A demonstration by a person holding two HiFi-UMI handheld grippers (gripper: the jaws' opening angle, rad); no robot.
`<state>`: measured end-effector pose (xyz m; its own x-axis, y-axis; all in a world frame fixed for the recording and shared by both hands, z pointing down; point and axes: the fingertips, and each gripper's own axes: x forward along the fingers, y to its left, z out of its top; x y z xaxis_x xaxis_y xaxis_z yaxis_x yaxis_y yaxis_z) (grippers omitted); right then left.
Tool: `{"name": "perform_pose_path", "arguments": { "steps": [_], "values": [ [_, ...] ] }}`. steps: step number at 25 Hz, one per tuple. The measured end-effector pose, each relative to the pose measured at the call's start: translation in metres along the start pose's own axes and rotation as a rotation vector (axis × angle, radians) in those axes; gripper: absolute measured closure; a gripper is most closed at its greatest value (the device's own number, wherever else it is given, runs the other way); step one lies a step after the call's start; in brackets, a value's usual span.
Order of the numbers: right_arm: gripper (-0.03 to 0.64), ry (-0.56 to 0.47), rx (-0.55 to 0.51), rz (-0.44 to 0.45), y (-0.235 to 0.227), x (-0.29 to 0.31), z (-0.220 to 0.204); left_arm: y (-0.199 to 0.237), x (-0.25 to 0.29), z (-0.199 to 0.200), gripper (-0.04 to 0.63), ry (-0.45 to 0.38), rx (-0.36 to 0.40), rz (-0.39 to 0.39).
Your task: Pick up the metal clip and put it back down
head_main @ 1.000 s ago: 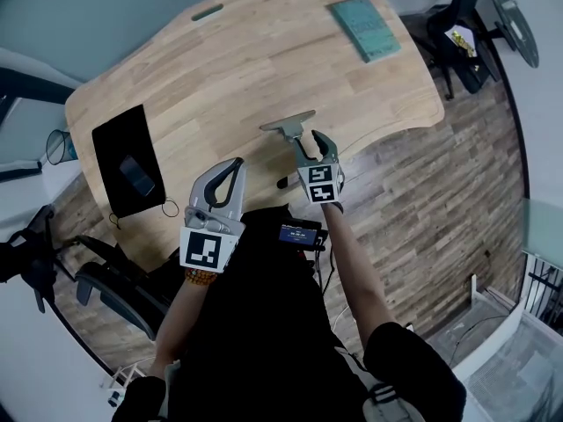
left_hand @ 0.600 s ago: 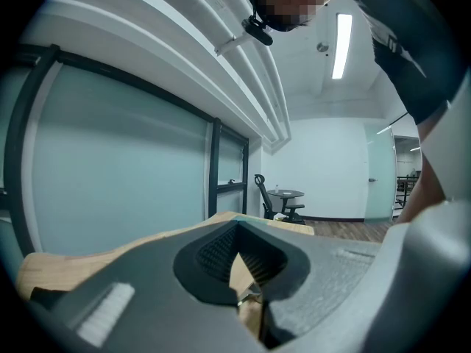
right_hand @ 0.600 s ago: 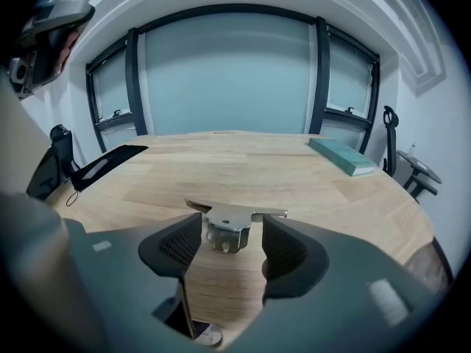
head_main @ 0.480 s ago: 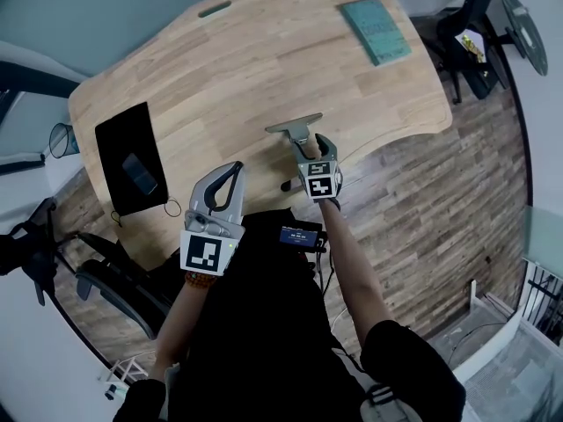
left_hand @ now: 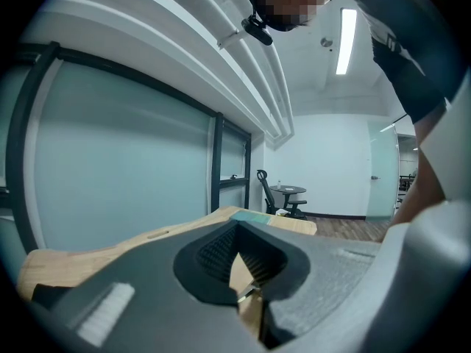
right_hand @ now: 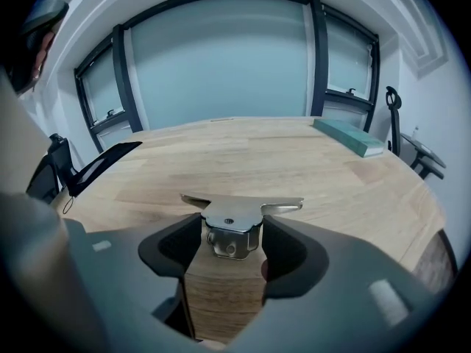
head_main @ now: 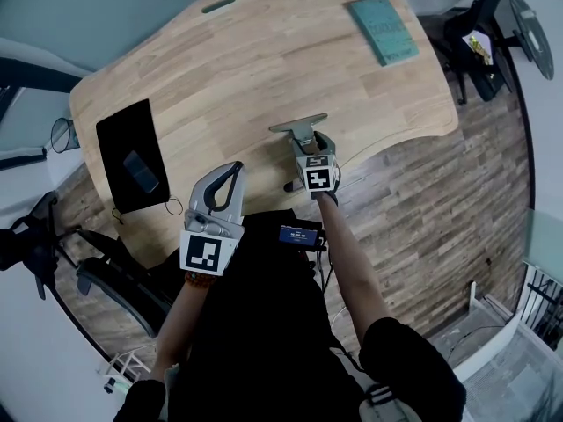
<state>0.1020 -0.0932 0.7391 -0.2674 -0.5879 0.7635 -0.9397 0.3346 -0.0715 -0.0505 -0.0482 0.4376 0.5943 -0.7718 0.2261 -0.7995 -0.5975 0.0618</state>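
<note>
The metal clip (head_main: 299, 128) is a small silver clamp with two flat wings. It rests on the wooden desk (head_main: 264, 60) near the front edge. In the right gripper view the clip (right_hand: 235, 223) sits on the wood between the jaws of my right gripper (right_hand: 232, 235). Those jaws have just been opening and stand wide on either side of the clip's body. In the head view my right gripper (head_main: 305, 144) points down at the clip. My left gripper (head_main: 235, 169) hovers over the desk's near edge, shut and empty; in its own view the left gripper (left_hand: 239, 271) holds nothing.
A black mat (head_main: 119, 139) with a dark phone (head_main: 139, 172) lies at the desk's left. A teal book (head_main: 383, 26) lies at the far right corner. A thin black loop (head_main: 171, 207) sits by the mat. Office chairs stand beyond the desk's edges on wood flooring.
My right gripper has sunk toward the desk with the clip between its jaws, and the clip now rests on the wood. My left gripper has stayed put.
</note>
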Motion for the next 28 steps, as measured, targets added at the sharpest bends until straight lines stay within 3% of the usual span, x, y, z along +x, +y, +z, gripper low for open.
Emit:
{"name": "perform_pose_path", "arguments": {
  "steps": [7, 10, 28],
  "values": [
    [0.327, 0.020, 0.004, 0.004, 0.001, 0.009, 0.006, 0.009, 0.000, -0.002, 0.595, 0.009, -0.011, 0.020],
    [0.295, 0.021, 0.016, 0.011, 0.004, 0.011, 0.009, 0.010, 0.000, -0.003, 0.595, 0.009, -0.011, 0.022],
    [0.318, 0.010, 0.010, 0.009, 0.002, 0.015, 0.014, 0.020, 0.008, -0.003, 0.595, 0.015, -0.012, 0.035]
  ]
}}
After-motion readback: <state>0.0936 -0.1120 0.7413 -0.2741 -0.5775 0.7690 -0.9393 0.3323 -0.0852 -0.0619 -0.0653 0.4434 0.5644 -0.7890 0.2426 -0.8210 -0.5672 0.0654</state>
